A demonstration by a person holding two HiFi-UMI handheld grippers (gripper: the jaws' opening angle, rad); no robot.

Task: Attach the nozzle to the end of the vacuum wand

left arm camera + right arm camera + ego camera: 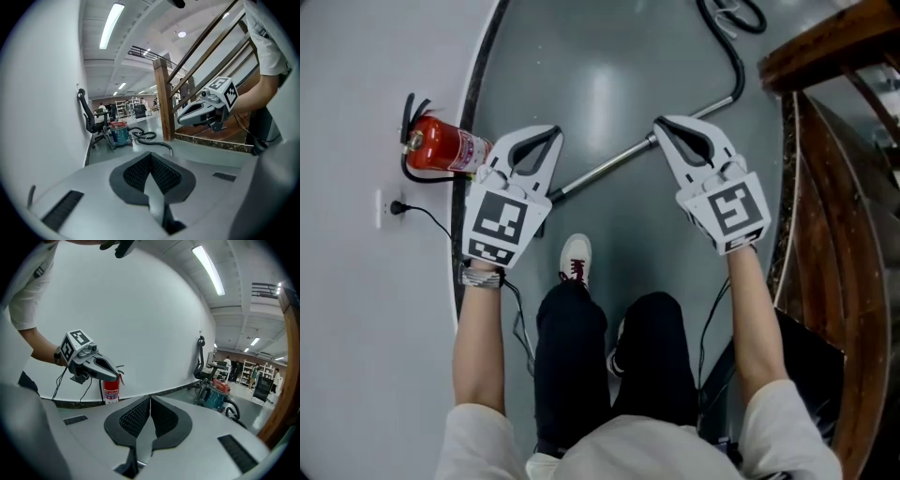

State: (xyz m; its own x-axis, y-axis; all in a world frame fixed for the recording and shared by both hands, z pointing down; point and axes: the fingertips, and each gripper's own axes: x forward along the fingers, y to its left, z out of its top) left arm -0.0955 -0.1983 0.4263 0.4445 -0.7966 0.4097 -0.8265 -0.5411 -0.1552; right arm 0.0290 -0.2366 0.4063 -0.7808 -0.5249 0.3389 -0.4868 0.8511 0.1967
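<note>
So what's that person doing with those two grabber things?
A person stands holding a gripper in each hand. The left gripper and the right gripper are both held up in the air, jaws shut, with nothing in them. The vacuum wand lies on the floor below, and neither gripper touches it.

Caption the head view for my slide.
Left claw and right claw shut and empty above the wand lying on the floor, extinguisher by the wall.
</note>
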